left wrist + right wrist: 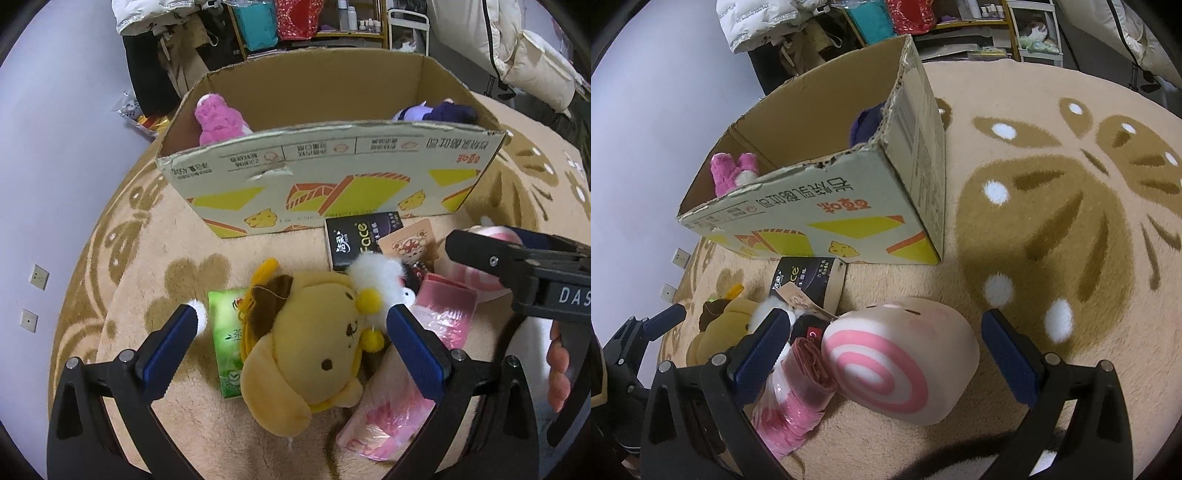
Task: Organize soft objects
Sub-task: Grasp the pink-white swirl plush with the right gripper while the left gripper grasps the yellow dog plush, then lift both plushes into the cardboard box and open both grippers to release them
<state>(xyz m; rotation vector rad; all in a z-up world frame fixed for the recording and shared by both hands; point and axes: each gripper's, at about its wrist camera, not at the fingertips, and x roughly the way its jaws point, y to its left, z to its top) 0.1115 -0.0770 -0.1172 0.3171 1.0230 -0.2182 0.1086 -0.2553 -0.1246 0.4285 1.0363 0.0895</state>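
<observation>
The left gripper (295,325) has its fingers wide apart, and the yellow plush dog (306,339) lies on the rug (517,192) between them, nearer to the right finger and touching none. The right gripper (886,332) is also spread wide; the pink swirl cushion (905,358) lies between its fingers, not gripped. Beyond stands the cardboard box (332,177), with a pink plush (218,118) in its left end and a purple plush (436,110) in its right end. Under the dog lies a green tissue pack (225,339). Beside it, a pink bag roll (443,314), then a black tissue pack (354,240) just before the box.
</observation>
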